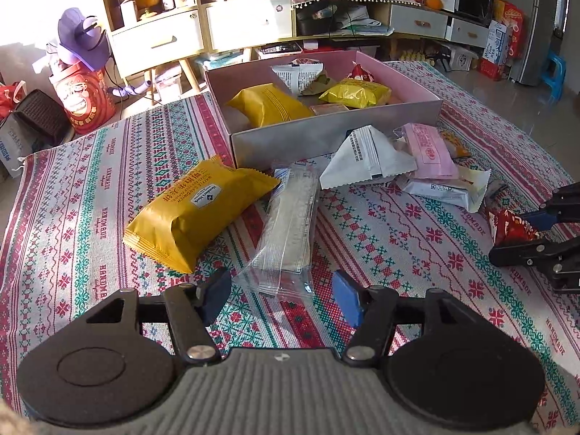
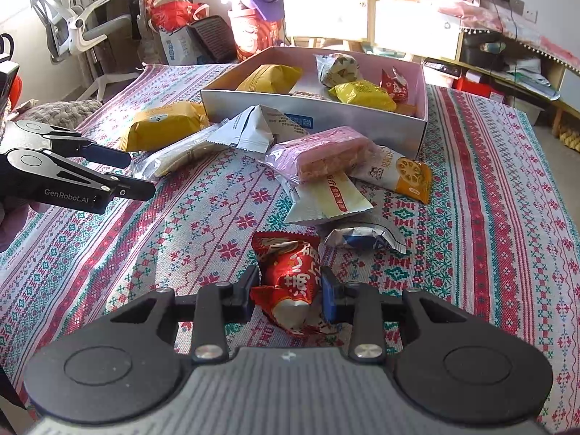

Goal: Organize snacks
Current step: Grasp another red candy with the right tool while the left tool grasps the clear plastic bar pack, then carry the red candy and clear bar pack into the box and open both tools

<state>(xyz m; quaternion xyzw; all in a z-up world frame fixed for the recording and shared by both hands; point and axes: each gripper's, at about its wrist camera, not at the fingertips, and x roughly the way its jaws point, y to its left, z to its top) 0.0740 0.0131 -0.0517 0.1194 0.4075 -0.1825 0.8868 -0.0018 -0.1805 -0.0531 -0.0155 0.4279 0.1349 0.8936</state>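
Observation:
My left gripper [image 1: 282, 297] is open, and the near end of a clear-wrapped bar [image 1: 286, 224] lies just ahead between its fingertips, untouched. A large yellow packet [image 1: 195, 210] lies to the left of the bar. My right gripper [image 2: 289, 291] is shut on a red snack packet [image 2: 290, 275], low over the cloth. In the left wrist view that right gripper [image 1: 536, 232] and the red packet [image 1: 507, 224] show at the right edge. The open pink-lined box [image 1: 326, 134] at the back holds yellow, white and red packets.
A white triangular packet [image 1: 366, 159], a pink packet [image 2: 322, 156], an orange-cornered packet [image 2: 406, 174] and a silver-blue one [image 2: 362, 235] lie heaped in front of the box. The patterned cloth [image 1: 398, 224] covers the table. Shelves, bags and an office chair [image 2: 72, 29] stand beyond its far edge.

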